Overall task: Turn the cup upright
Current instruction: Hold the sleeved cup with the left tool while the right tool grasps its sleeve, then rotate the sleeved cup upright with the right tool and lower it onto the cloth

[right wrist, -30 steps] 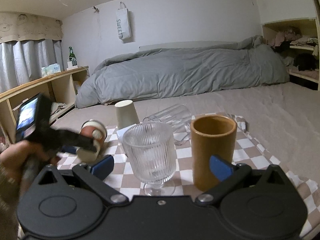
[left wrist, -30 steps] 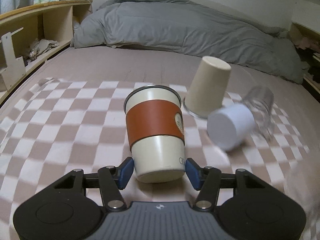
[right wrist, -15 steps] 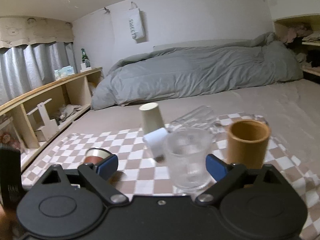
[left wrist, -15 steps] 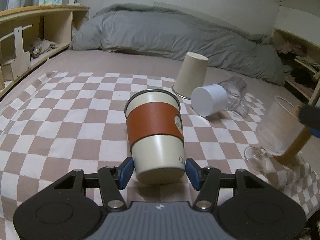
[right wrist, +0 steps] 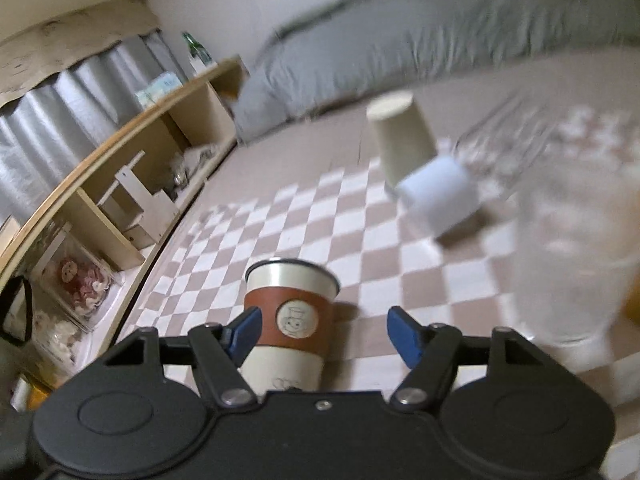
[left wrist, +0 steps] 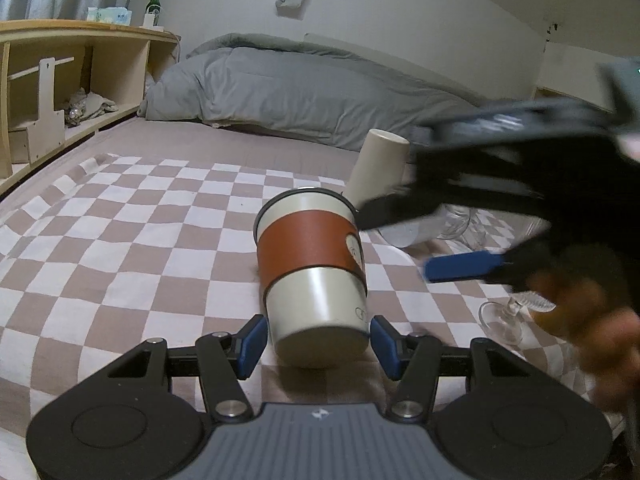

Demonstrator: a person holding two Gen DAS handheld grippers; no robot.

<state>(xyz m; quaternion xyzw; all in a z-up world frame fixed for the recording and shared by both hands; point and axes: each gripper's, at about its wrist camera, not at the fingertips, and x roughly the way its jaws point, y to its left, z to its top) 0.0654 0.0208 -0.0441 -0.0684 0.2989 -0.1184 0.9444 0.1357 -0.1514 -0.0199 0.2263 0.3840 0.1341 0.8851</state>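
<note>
Left gripper [left wrist: 318, 340] low, jaws apart flanking tipped sleeved cup [left wrist: 314, 272]; right gripper [right wrist: 322, 330] level, apart; cup contents unseen.

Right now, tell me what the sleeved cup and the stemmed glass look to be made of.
Sleeved cup: cream body, probably coated metal or ceramic, with a dark metallic-looking rim and satin sheen; brown band looks like matte leather or silicone. Stemmed glass: clear glass or plastic, see-through foot.
</note>
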